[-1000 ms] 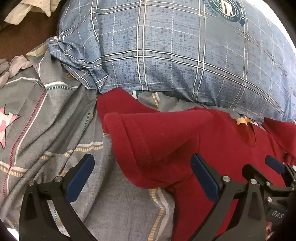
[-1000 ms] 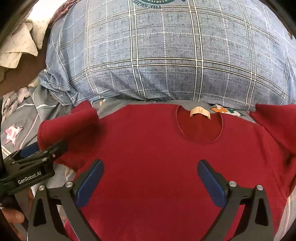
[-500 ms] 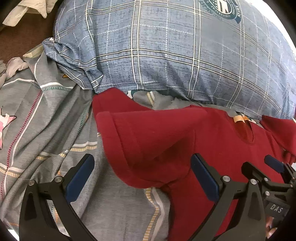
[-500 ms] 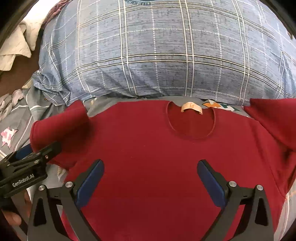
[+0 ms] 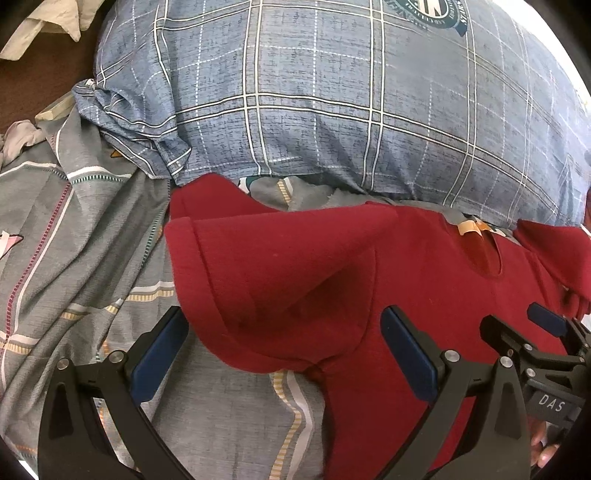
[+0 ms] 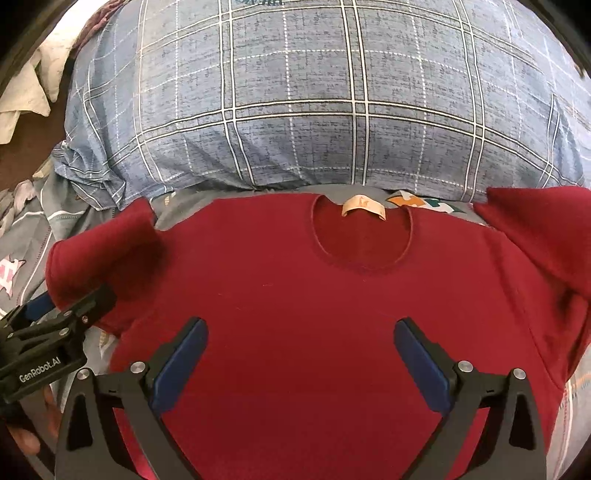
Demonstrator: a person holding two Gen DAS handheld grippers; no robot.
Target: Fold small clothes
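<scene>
A small dark red T-shirt (image 6: 295, 288) lies flat on the grey patterned bedsheet (image 5: 74, 236), neck hole with a tan label (image 6: 364, 207) toward the pillow. Its left sleeve (image 5: 273, 280) is bunched up and raised off the sheet. My left gripper (image 5: 284, 347) is open, its jaws standing on either side of that sleeve's lower edge. It also shows in the right wrist view (image 6: 55, 325). My right gripper (image 6: 301, 354) is open and empty over the shirt's chest. It also shows in the left wrist view (image 5: 532, 332).
A big blue plaid pillow (image 6: 325, 96) lies just beyond the shirt's collar. Pale crumpled cloth (image 5: 48, 22) lies on a dark brown surface at the far left. The shirt's right sleeve (image 6: 546, 229) spreads out to the right.
Both grippers have moved forward a little toward the pillow. The left sleeve now sits lower between my left jaws. Both stay open.
</scene>
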